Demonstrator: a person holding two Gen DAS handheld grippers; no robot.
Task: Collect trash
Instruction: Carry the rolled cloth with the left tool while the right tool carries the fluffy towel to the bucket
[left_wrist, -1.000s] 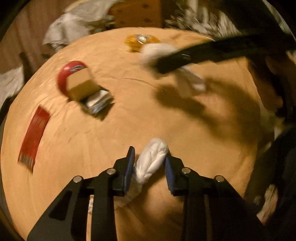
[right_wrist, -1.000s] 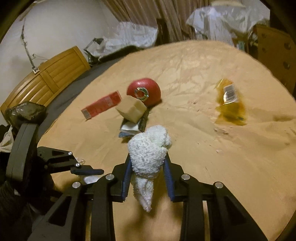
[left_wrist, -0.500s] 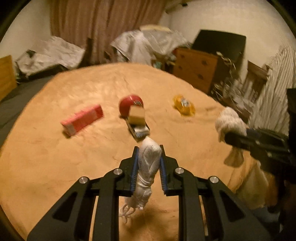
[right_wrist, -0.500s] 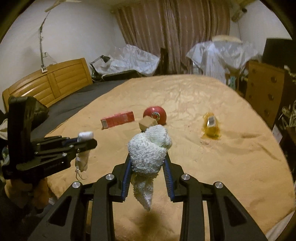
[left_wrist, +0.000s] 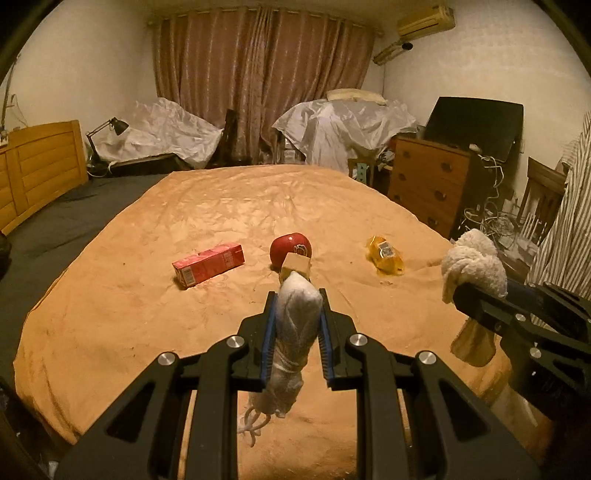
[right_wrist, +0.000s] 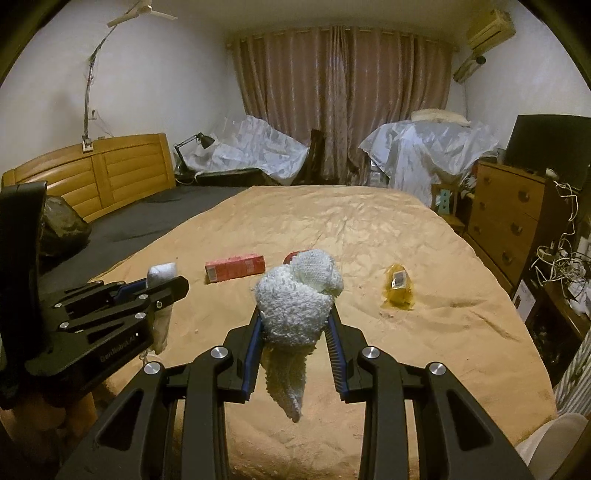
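Note:
My left gripper (left_wrist: 296, 328) is shut on a white rolled wad (left_wrist: 295, 325) with loose strings hanging below it, held above the bed's near edge. My right gripper (right_wrist: 295, 332) is shut on a white crumpled cloth (right_wrist: 297, 299); it also shows in the left wrist view (left_wrist: 474, 264). On the orange bedspread (left_wrist: 184, 206) lie a red carton (left_wrist: 208, 264), a red round tin (left_wrist: 290, 247) with a tan box (left_wrist: 295, 266) in front of it, and a yellow wrapper (left_wrist: 384, 254). The left gripper shows at the left of the right wrist view (right_wrist: 162, 288).
A wooden dresser (left_wrist: 424, 181) with a dark screen stands right of the bed, with tangled cables beside it. A wooden headboard (right_wrist: 92, 173) and a desk lamp (right_wrist: 195, 142) are at the left. Plastic-covered furniture (left_wrist: 343, 125) stands before the curtains.
Both grippers have lifted and pulled back from the bed with their wads, so the views have tilted up from the bedspread to the whole room.

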